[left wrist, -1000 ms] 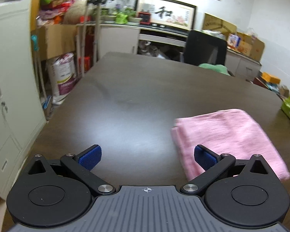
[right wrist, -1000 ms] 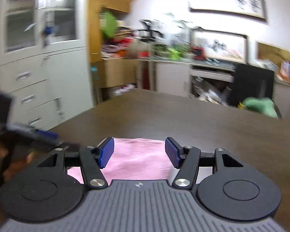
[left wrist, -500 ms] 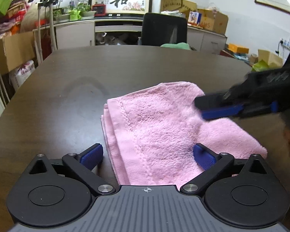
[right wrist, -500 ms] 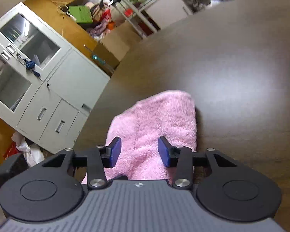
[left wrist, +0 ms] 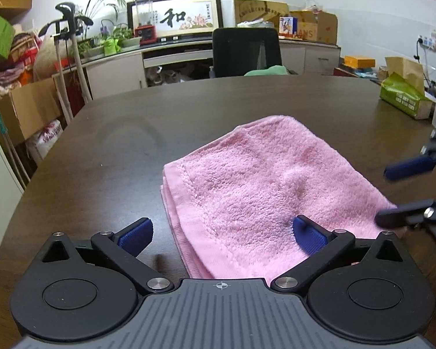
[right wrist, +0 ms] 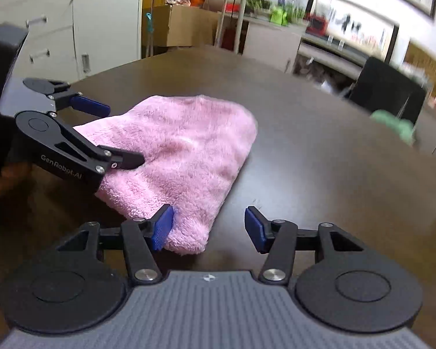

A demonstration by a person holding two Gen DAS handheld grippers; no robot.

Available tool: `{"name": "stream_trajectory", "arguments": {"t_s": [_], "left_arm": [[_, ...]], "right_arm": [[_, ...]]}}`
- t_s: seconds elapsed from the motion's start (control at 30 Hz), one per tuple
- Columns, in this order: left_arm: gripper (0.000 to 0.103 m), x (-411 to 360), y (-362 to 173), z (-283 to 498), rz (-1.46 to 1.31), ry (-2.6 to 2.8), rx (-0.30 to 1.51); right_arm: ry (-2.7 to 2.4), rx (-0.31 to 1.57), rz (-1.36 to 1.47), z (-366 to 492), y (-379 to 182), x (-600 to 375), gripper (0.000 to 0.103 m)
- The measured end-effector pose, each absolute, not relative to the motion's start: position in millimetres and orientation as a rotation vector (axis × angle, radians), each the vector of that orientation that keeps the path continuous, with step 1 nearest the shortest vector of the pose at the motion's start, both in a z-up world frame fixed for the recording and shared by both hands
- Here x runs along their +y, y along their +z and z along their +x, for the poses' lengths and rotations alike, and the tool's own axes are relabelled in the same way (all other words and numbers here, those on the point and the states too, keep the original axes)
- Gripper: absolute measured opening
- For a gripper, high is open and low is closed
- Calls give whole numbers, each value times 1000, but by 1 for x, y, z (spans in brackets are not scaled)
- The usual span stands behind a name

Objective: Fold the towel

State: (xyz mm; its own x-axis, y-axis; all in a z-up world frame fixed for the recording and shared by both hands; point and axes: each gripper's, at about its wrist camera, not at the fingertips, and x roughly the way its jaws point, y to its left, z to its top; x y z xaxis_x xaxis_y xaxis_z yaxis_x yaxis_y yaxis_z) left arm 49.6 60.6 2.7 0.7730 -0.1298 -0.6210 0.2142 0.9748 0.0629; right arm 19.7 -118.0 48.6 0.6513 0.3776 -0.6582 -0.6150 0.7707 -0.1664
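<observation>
Both grippers wide open, empty: left gripper straddles folded pink towel near edge; right gripper at its right corner.

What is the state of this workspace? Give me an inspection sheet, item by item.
Surface: dark wooden table, faint ring mark.
Job's things: pink towel, folded, layered edges at its left, lying flat.
Clutter: green tissue pack at the table's far right.
Grippers: left gripper open, straddling the towel's near edge; right gripper open, at the towel's corner.
Cables: cords hang from wall sockets.
Surroundings: black chair, framed calligraphy, cardboard boxes, plants, cabinets.
</observation>
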Motion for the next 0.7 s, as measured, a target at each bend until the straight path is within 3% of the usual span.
{"name": "stream_trajectory", "arguments": {"t_s": [0.17, 0.37, 0.7], "left_arm": [[103, 56, 7, 46, 173, -158, 625], [103, 61, 11, 45, 170, -115, 614], [103, 76, 16, 67, 96, -27, 611]], "right_arm": [[577, 519, -405, 28, 62, -110, 56], [585, 477, -719, 39, 9, -70, 50], [469, 448, -561, 82, 42, -82, 57]]}}
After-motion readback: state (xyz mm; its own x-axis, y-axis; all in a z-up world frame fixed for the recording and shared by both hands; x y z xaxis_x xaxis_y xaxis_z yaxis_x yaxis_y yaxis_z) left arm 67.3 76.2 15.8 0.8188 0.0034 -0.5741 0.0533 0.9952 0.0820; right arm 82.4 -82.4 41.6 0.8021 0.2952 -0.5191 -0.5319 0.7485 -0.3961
